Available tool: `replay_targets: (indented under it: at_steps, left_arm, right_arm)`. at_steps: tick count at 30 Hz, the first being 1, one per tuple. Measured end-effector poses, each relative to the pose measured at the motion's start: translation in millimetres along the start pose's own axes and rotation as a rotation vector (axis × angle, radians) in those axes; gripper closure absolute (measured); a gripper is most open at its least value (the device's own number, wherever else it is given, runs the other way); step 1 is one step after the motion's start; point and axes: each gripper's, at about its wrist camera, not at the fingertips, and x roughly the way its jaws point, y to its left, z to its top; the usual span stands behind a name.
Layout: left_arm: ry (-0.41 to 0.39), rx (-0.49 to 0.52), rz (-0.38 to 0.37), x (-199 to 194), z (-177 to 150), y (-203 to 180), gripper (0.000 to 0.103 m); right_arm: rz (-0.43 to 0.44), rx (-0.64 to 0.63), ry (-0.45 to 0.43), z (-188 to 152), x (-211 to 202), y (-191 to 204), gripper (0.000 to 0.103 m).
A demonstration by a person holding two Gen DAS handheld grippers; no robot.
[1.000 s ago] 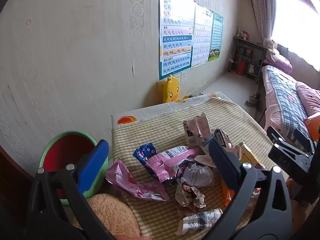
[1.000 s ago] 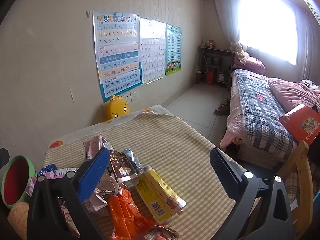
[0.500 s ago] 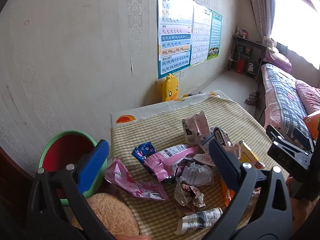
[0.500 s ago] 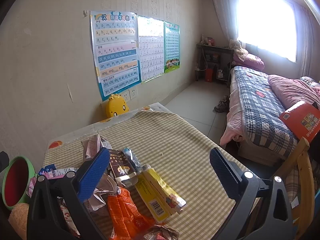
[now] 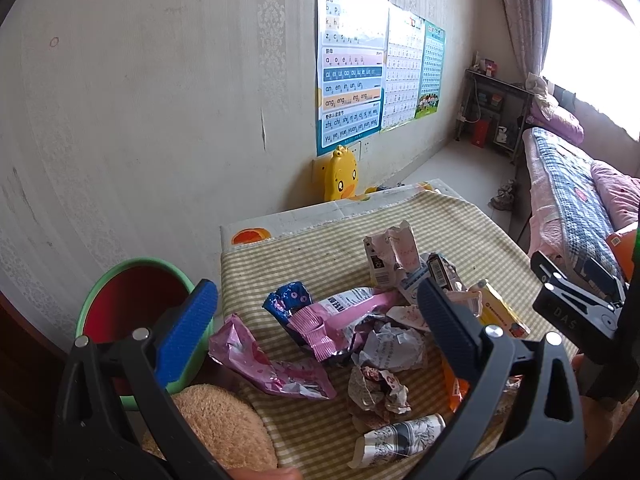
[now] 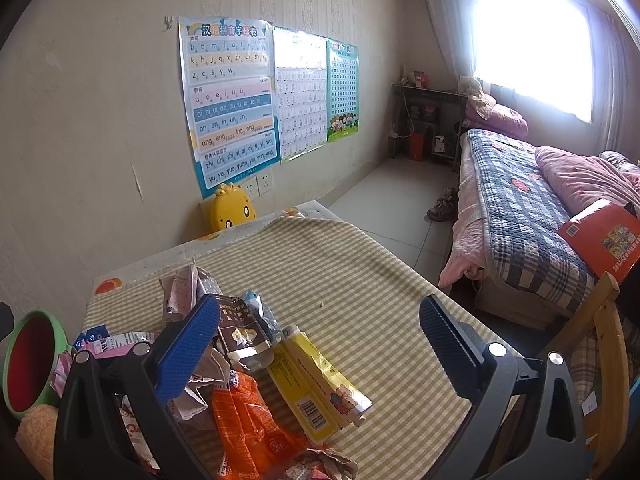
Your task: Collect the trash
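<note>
A heap of wrappers lies on the checked tablecloth (image 5: 320,256): a pink foil pouch (image 5: 268,364), a blue packet (image 5: 288,300), a pink-and-white bag (image 5: 344,312), crumpled paper (image 5: 392,348) and a rolled paper tube (image 5: 400,440). My left gripper (image 5: 316,308) hovers open above the pile, nothing between its fingers. In the right wrist view a yellow box (image 6: 320,384), an orange bag (image 6: 244,420) and a brown packet (image 6: 240,332) lie below my right gripper (image 6: 316,328), which is open and holds nothing. A green bin with a red inside (image 5: 132,312) stands left of the table.
A tan plush toy (image 5: 220,420) rests at the table's near left corner. A yellow duck stool (image 6: 232,210) stands against the wall with posters (image 6: 228,100). A bed (image 6: 520,216) and a wooden chair (image 6: 604,344) are at the right. The other gripper's body (image 5: 580,308) shows at right.
Both views have shifted only slightly; the grippers stay open above the pile and the trash has not moved.
</note>
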Motion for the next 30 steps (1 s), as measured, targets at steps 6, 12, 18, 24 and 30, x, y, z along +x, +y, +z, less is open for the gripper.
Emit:
replay_targets:
  at_steps: [6,12,18,24,30]
  left_arm:
    - [0.003,0.004,-0.003,-0.1,-0.6,-1.2,0.005]
    - [-0.001,0.005,0.002,-0.6,-1.1,-1.2,0.005]
    - [0.007,-0.006,-0.022,0.3,-1.7,0.8,0.005]
    - [0.002,0.005,-0.02,-1.2,-1.8,-1.1,0.005]
    - [-0.005,0.003,-0.008,-2.3,-2.5,1.5,0.005]
  right_arm:
    - [0.001,0.001,0.001,-0.5,-0.3,0.4,0.008]
    - [-0.001,0.002,0.001,0.9,0.0,1.4,0.008]
    - [0.0,0.005,0.002,0.6,-0.1,1.2,0.008]
    - [0.002,0.016,0.005,1.1,0.3,-0.1,0.008]
    - [-0.004,0.013,0.009,1.5,1.6,0.6,0.008]
